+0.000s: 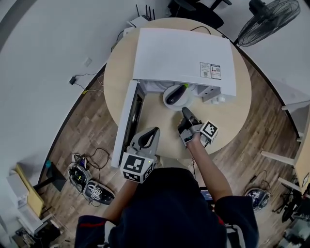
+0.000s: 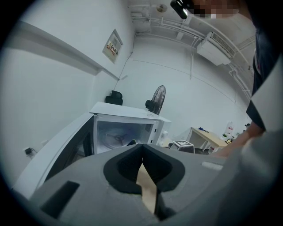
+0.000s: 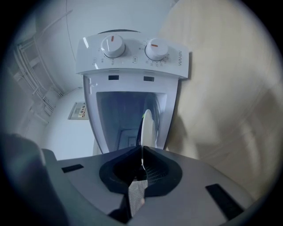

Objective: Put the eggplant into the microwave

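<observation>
A white microwave [image 1: 179, 53] stands on the round table [image 1: 232, 116] with its door [image 1: 127, 123] swung open to the left. At its mouth a white plate [image 1: 169, 100] carries the dark eggplant [image 1: 177, 92] with its green stem. My right gripper [image 1: 184, 111] reaches the plate's near rim. In the right gripper view the plate [image 3: 147, 126] shows edge-on and runs into the closed right gripper [image 3: 142, 152], in front of the microwave [image 3: 132, 62]. My left gripper [image 1: 155, 130] hangs shut and empty near the door. In its own view the left gripper [image 2: 142, 146] faces the open microwave [image 2: 128, 112].
The open door juts past the table's left front edge. A standing fan [image 1: 269, 19] is at the far right, and a dark chair [image 1: 203, 9] lies beyond the table. Cables and gear [image 1: 89, 181] lie on the wooden floor at the left.
</observation>
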A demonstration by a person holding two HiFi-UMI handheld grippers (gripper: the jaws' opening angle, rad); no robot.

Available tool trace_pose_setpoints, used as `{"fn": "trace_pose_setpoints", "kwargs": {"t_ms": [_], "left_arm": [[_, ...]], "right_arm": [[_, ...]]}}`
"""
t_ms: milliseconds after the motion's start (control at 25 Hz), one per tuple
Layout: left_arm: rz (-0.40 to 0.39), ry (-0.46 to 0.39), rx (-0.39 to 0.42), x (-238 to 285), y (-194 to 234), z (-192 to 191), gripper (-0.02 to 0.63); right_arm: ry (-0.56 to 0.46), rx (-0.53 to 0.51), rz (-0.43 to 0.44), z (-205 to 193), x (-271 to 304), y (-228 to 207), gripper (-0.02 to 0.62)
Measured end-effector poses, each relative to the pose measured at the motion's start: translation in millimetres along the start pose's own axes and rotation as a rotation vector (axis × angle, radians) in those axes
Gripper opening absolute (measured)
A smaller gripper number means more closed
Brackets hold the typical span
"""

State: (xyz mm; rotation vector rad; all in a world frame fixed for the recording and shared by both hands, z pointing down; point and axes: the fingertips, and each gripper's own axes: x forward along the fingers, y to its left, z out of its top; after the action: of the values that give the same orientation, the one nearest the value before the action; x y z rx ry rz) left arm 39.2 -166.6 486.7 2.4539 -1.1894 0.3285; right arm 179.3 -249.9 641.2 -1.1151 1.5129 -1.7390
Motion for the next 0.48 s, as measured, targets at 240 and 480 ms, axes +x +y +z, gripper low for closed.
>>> {"fn": "trace_pose_setpoints", "kwargs": {"t_ms": [240, 480], "left_arm": [[0.001, 0.029, -0.01, 0, 6, -7, 0.017], [0.008, 0.031, -0.009, 5, 11, -5, 0.017]], "right_arm": [[-0.02, 0.008, -0.027, 4, 20, -10, 0.02], [-0.042, 0.025, -0.056, 9, 45, -16, 0.02]]}}
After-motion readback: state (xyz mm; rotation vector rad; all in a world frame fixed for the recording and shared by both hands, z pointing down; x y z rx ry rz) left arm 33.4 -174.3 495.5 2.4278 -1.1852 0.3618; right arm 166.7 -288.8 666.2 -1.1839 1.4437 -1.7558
